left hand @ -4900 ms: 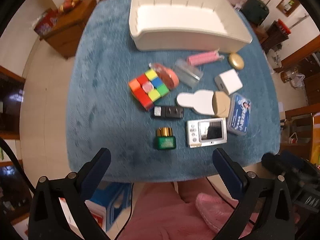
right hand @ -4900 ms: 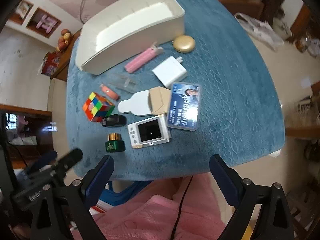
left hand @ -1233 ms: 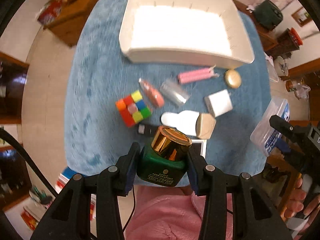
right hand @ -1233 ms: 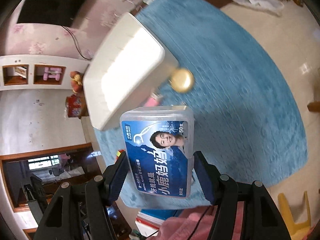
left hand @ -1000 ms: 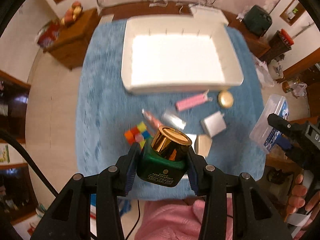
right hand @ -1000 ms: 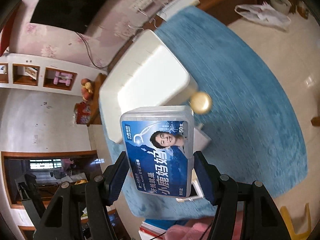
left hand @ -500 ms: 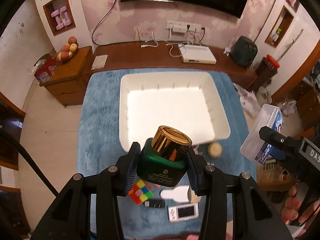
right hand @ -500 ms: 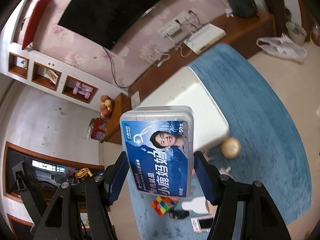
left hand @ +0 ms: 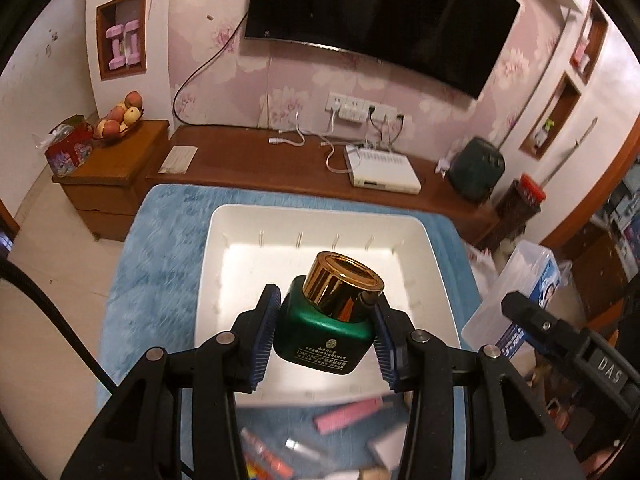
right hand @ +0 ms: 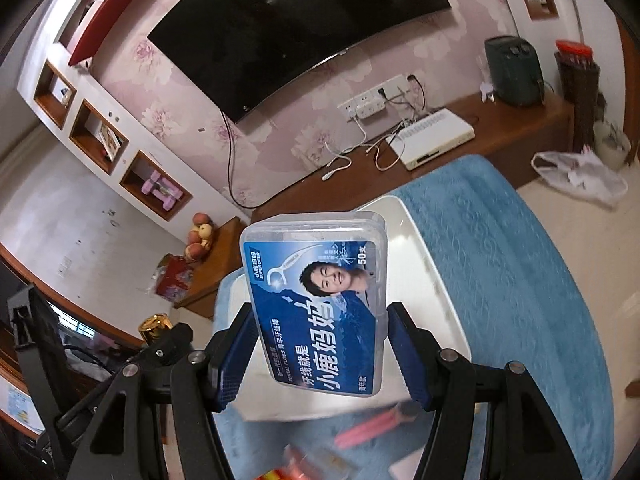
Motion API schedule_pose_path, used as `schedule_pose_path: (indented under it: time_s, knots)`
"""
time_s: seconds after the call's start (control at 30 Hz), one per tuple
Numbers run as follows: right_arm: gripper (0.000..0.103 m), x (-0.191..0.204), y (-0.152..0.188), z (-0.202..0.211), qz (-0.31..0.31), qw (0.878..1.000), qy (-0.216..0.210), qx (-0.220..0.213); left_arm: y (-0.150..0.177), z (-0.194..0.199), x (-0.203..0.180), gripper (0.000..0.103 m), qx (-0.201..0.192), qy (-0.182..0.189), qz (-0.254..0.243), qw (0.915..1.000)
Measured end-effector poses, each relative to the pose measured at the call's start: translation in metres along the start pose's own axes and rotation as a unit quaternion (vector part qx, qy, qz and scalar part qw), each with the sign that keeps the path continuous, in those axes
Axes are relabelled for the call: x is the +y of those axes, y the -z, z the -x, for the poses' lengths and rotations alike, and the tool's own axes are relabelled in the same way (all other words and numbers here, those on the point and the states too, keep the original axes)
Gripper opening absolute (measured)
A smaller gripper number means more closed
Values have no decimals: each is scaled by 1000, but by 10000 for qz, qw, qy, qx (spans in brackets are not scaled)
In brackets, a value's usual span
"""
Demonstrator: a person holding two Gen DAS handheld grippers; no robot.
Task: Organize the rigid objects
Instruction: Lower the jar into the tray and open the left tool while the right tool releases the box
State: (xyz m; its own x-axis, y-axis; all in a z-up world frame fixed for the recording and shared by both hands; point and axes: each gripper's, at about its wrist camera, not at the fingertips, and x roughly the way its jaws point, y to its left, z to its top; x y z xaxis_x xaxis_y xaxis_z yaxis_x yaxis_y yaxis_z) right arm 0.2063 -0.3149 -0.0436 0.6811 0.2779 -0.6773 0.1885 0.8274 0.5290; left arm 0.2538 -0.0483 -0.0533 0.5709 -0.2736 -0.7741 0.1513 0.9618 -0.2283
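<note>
1. At the far left of the room, a bowl of fruit (left hand: 118,118) sits on a wooden side cabinet (left hand: 110,172) by the pink flowered wall.
2. A blue plush cloth (left hand: 152,264) covers the counter. On it, toward the far side, sits an empty white bin (left hand: 228,248).
3. The left tongs (left hand: 324,336) are clenched on a green jar (left hand: 320,340) with a gold cap, pads pressing its two sides. The jar is held in the air, in front of the white bin's hollow.
4. Near the camera, below the bin, blurred small items lie on the cloth, among them a pink tube (left hand: 348,416).
5. To the right, the right tongs (right hand: 320,354) grip a clear floss-pick box (right hand: 320,312) with a blue label by its two long sides. It too is off the counter, held in front of the bin (right hand: 436,304).
6. On the far wall hangs a dark television (left hand: 380,20); below it a white router (left hand: 384,170) rests on a long wooden shelf.
</note>
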Motion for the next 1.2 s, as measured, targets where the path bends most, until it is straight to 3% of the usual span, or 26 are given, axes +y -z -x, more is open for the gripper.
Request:
schedule_pose_path:
  time_s: [0.3, 0.6, 0.7, 0.77, 0.8, 1.2]
  knots:
    - [66, -21, 5, -50, -39, 9999, 153, 28, 6, -39, 15, 47, -193, -123, 35, 9997]
    - [66, -17, 5, -53, 130, 9995, 263, 78, 1, -43, 19, 48, -415, -361, 26, 9985]
    - [67, -15, 3, -49, 170, 9994, 288, -10, -4, -35, 19, 61, -597, -287, 119, 9977]
    - [72, -14, 2, -44, 157, 9995, 256, -110, -6, -26, 19, 86, -781, -354, 140, 9962]
    - [78, -13, 1, -41, 177, 9994, 263, -144, -8, -23, 19, 88, -886, -408, 133, 9951]
    - [82, 11, -1, 30, 598, 9958, 18, -696, -15, 49, 10, 88, -1630, -670, 176, 9842]
